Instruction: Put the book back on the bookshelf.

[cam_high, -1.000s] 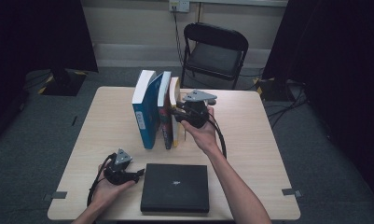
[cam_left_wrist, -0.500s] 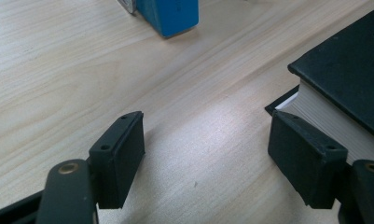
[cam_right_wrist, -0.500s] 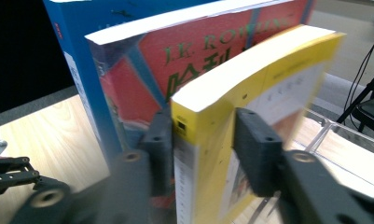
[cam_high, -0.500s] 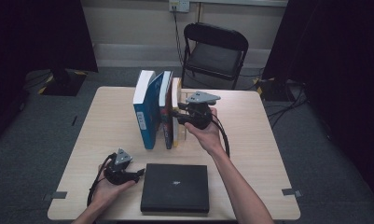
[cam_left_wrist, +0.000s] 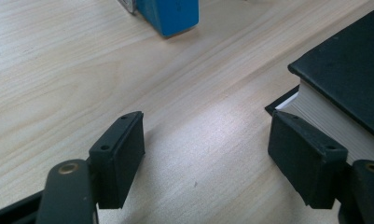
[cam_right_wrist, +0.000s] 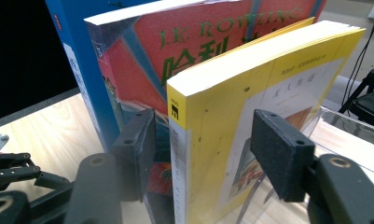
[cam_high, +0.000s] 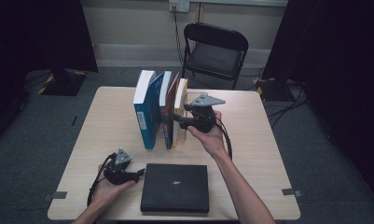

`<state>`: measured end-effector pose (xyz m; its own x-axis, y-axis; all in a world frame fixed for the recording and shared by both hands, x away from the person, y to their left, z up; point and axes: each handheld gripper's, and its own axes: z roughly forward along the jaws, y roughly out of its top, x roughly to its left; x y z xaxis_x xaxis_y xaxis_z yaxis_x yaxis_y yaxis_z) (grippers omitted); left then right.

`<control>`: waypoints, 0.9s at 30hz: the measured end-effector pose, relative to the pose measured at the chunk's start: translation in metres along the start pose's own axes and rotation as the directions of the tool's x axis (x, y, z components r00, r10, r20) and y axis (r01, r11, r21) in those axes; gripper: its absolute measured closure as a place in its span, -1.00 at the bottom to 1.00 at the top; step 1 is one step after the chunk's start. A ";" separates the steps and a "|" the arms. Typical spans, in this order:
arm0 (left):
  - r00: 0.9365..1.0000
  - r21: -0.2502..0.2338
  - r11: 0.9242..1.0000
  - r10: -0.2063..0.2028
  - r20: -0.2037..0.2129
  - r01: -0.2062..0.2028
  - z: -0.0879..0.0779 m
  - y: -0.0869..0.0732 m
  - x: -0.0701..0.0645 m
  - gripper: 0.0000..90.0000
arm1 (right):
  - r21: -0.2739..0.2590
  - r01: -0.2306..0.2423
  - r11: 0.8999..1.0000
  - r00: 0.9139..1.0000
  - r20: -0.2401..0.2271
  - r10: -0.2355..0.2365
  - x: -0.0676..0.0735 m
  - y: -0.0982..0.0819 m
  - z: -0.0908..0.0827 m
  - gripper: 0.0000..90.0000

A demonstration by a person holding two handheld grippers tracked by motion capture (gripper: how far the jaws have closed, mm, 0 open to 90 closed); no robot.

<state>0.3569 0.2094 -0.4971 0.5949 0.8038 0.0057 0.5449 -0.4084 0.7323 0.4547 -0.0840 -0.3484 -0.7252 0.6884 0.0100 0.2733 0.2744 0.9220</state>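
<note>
At mid-frame on the bench (cam_high: 268,154), the right hand-held gripper (cam_high: 179,118), jaws just opened around the upright yellow book (cam_right_wrist: 231,121), seems to be releasing it, needing withdrawal; the left hand-held gripper (cam_high: 139,173) idles open.

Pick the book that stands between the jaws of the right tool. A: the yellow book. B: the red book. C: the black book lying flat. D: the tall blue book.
A: in the right gripper view the yellow book stands between the jaws of the right tool, which have just been opening and no longer press on it; the red book is behind the left jaw.
</note>
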 end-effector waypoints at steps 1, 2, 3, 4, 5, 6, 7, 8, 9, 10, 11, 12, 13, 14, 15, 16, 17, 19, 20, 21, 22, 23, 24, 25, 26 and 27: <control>1.000 -0.001 1.000 -0.005 0.001 0.005 0.000 0.000 0.000 -0.40 | -0.002 -0.003 1.000 1.000 -0.001 0.003 0.000 -0.001 -0.001 -0.10; 1.000 -0.001 1.000 -0.005 0.001 0.005 0.000 0.000 0.000 -0.40 | -0.002 -0.002 1.000 1.000 -0.003 0.002 0.000 -0.001 -0.002 -0.11; 1.000 -0.001 1.000 -0.005 0.000 0.005 0.000 0.000 0.000 -0.40 | -0.003 -0.001 1.000 1.000 -0.001 0.001 0.000 -0.002 -0.002 -0.12; 1.000 0.000 1.000 -0.003 -0.001 0.003 0.000 0.000 0.000 -0.40 | 0.000 -0.002 1.000 1.000 -0.004 0.002 0.000 -0.003 -0.004 -0.13; 1.000 -0.003 1.000 -0.010 -0.001 0.010 0.000 0.000 -0.001 -0.40 | -0.001 -0.002 1.000 1.000 -0.005 0.002 0.000 -0.003 -0.005 -0.14; 1.000 -0.002 1.000 -0.007 -0.003 0.007 0.000 0.000 0.000 -0.40 | -0.002 -0.001 1.000 1.000 -0.003 0.001 0.000 -0.004 -0.006 -0.15; 1.000 -0.001 1.000 -0.009 -0.002 0.009 0.000 0.000 -0.001 -0.40 | -0.006 -0.004 1.000 1.000 -0.004 0.004 0.000 -0.004 -0.007 -0.16; 1.000 -0.001 1.000 -0.008 -0.002 0.008 0.000 0.000 -0.001 -0.40 | -0.009 -0.005 1.000 1.000 -0.002 0.005 0.000 -0.004 -0.009 -0.18; 1.000 -0.002 1.000 -0.010 -0.002 0.010 0.000 0.000 -0.001 -0.40 | -0.010 -0.006 1.000 1.000 -0.001 0.006 -0.001 -0.004 -0.009 -0.18; 1.000 0.001 1.000 -0.009 -0.002 0.009 0.000 0.000 -0.001 -0.40 | -0.011 -0.008 1.000 1.000 0.000 0.008 -0.001 -0.003 -0.010 -0.18; 1.000 0.004 1.000 -0.012 -0.003 0.012 0.000 0.000 -0.001 -0.40 | -0.013 -0.007 1.000 1.000 0.000 0.007 -0.001 -0.003 -0.011 -0.18; 1.000 0.007 1.000 -0.012 -0.004 0.012 0.000 0.001 -0.001 -0.38 | -0.014 -0.008 1.000 1.000 -0.003 0.008 -0.001 -0.003 -0.012 -0.18; 1.000 0.011 1.000 -0.013 -0.006 0.013 -0.001 0.001 -0.002 -0.36 | -0.015 -0.012 1.000 1.000 -0.005 0.012 -0.001 -0.004 -0.013 -0.17; 1.000 0.016 1.000 -0.016 -0.007 0.016 -0.002 0.002 -0.002 -0.32 | -0.014 -0.013 1.000 1.000 -0.010 0.013 0.000 -0.005 -0.015 -0.16; 1.000 0.023 1.000 -0.019 0.001 0.019 -0.003 0.002 -0.002 -0.28 | -0.014 -0.013 1.000 1.000 -0.012 0.012 0.000 -0.007 -0.016 -0.16; 1.000 0.024 0.999 -0.023 0.004 0.023 -0.004 0.002 -0.003 -0.26 | -0.005 -0.012 1.000 1.000 -0.022 0.012 0.002 -0.011 -0.019 -0.13; 1.000 0.025 1.000 -0.019 0.006 0.019 -0.006 0.002 -0.003 -0.24 | -0.002 -0.011 1.000 1.000 -0.026 0.011 0.002 -0.014 -0.020 -0.13; 0.999 0.019 0.999 -0.037 0.006 0.037 -0.010 0.003 -0.003 -0.20 | 0.002 -0.019 1.000 0.999 -0.035 0.019 0.003 -0.021 -0.024 -0.12; 0.999 0.004 0.999 -0.050 0.007 0.050 -0.013 0.004 -0.003 -0.18 | 0.007 -0.026 1.000 0.999 -0.044 0.026 0.004 -0.027 -0.026 -0.10; 0.999 -0.009 0.999 -0.053 0.006 0.053 -0.017 0.006 -0.002 -0.17 | 0.011 -0.026 1.000 0.999 -0.047 0.027 0.004 -0.032 -0.028 -0.10; 0.999 -0.020 0.998 -0.054 0.007 0.054 -0.021 0.007 -0.002 -0.14 | 0.020 -0.028 0.999 0.998 -0.047 0.029 0.005 -0.037 -0.030 -0.11; 0.998 -0.048 0.997 -0.068 0.008 0.068 -0.026 0.009 -0.003 -0.13 | 0.023 -0.031 0.999 0.998 -0.055 0.032 0.005 -0.040 -0.031 -0.11; 0.996 -0.067 0.994 -0.084 0.012 0.084 -0.030 0.011 -0.004 -0.11 | 0.035 -0.030 0.999 0.998 -0.062 0.032 0.006 -0.046 -0.034 -0.11; 0.996 -0.067 0.994 -0.084 0.012 0.084 -0.030 0.011 -0.004 -0.10 | 0.035 -0.030 0.999 0.998 -0.062 0.032 0.006 -0.046 -0.034 -0.11; 0.994 -0.084 0.991 -0.102 0.034 0.104 -0.034 0.012 -0.004 -0.10 | 0.040 -0.028 0.999 0.997 -0.071 0.031 0.008 -0.051 -0.036 -0.12; 0.990 -0.095 0.987 -0.123 0.064 0.129 -0.039 0.014 -0.008 -0.05 | 0.061 -0.027 0.998 0.996 -0.082 0.032 0.012 -0.063 -0.040 -0.15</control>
<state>0.3367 0.2141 -0.4599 0.5596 0.8188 -0.1282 0.5588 -0.2585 0.7880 0.4038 -0.1195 -0.3906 -0.7652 0.6398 0.0713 0.3307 0.2957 0.8962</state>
